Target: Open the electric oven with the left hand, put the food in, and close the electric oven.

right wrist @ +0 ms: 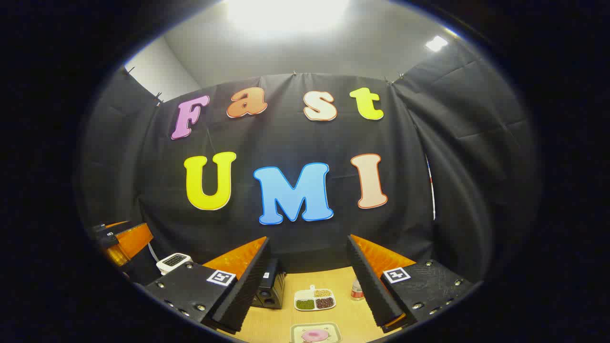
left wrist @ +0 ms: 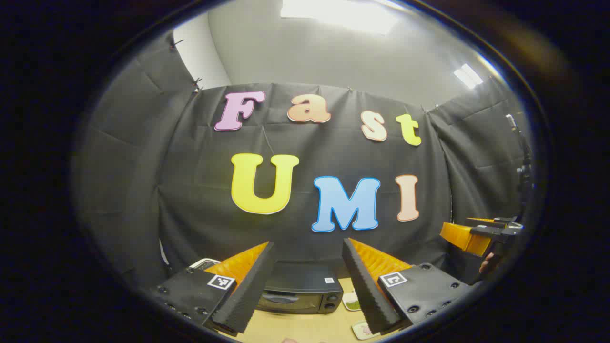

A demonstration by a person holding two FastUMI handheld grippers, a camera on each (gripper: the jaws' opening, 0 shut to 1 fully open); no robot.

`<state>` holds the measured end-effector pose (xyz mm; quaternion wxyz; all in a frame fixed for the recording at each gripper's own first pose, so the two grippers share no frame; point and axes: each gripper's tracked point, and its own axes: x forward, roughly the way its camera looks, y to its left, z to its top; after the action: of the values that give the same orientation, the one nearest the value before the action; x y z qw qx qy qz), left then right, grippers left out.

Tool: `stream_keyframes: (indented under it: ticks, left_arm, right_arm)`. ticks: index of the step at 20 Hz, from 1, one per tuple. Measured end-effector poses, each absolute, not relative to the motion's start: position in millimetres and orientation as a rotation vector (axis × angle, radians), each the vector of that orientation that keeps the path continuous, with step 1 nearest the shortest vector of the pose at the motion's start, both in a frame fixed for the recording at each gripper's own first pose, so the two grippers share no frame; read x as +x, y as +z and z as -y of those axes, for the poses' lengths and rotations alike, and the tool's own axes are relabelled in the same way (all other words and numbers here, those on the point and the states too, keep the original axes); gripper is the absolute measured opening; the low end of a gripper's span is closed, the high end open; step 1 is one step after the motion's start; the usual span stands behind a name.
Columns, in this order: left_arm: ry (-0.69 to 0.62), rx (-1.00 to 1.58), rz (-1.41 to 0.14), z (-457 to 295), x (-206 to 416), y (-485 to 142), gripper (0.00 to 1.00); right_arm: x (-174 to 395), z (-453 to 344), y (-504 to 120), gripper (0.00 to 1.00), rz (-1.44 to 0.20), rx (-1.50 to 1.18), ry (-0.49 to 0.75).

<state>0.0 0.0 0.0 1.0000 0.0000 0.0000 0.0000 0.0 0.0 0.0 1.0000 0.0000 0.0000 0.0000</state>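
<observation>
The black electric oven (left wrist: 300, 290) stands on the wooden table with its door closed, below and ahead of my left gripper (left wrist: 308, 243), which is open and holds nothing. In the right gripper view the oven (right wrist: 272, 286) is partly hidden behind one finger. A pink doughnut on a small plate (right wrist: 314, 334) lies at the near table edge, below my right gripper (right wrist: 308, 238), which is open and empty. The same plate (left wrist: 364, 329) peeks out by the left gripper's right finger. Both grippers hang well above the table. The right gripper (left wrist: 476, 236) shows at the far right of the left gripper view.
A white divided dish of beans (right wrist: 314, 299) sits right of the oven, with a small bottle (right wrist: 356, 289) beside it. A white device (right wrist: 174, 261) stands left of the oven. The left gripper (right wrist: 124, 240) shows at the left edge. The black cloth wall closes the back.
</observation>
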Motion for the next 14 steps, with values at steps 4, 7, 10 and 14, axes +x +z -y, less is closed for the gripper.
stream_keyframes:
  ticks: [4, 7, 10, 14]
  left_arm:
    - [0.006, 0.023, 0.009, -3, 0, 2, 0.98]
    - [-0.012, 0.009, 0.002, 2, 2, -3, 0.98]
    - [-0.01, 0.014, -0.012, 1, 3, -10, 0.98]
    - [-0.004, 0.029, -0.017, 0, 6, -15, 0.98]
  right_arm:
    - [0, -1, 2, 0.97, 0.004, 0.0, -0.001]
    - [-1, 1, 0, 0.97, 0.002, -0.009, 0.001]
    - [-1, 4, -3, 0.97, -0.005, -0.005, 0.002]
    - [3, 11, -10, 0.97, -0.018, -0.017, -0.001]
